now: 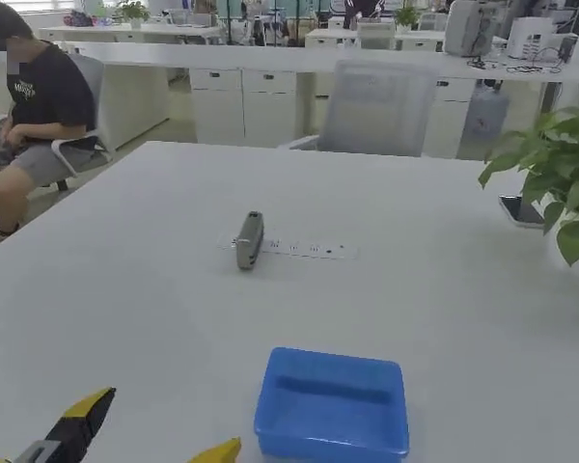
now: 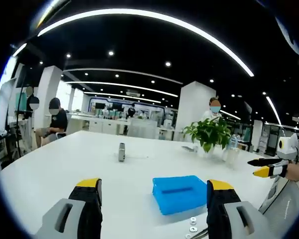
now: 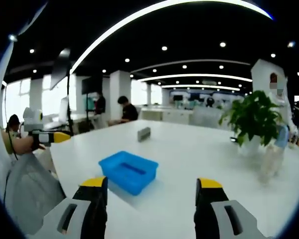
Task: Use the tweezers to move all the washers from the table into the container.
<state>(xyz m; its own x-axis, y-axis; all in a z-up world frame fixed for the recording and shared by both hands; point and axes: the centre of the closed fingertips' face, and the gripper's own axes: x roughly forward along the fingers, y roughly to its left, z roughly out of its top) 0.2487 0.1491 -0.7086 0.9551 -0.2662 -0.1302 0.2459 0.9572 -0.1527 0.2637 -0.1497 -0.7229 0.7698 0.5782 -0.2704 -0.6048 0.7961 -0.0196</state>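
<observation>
Both tools stand ready and empty at the start of a washer-sorting job: the left hand-held gripper has its yellow-tipped jaws spread wide with nothing between them, and the right hand-held gripper is likewise parted and unloaded. Closest to the left hand-held gripper, low and just inside its right-side jaw, lie the washers, a small cluster of rings on the white bench; the tweezers cannot be made out for certain beside them. Just beyond the washers, ahead of the left hand-held gripper and slightly to its right, sits the blue container, which from the right hand-held gripper lies ahead and to the left; its inside looks bare from the head view, so the job appears not yet begun. Farther ahead of both, a grey socket block rests mid-bench; a potted plant stands beyond it toward the right hand-held gripper's side.

The likely trouble is the scale of the parts: the washers are flat and tiny, so a broad jaw coming down beside them could scatter them; thin tweezers clamped off-centre may twist and drop a ring short of the container; the light tray could also slide if a jaw bumps its wall.
</observation>
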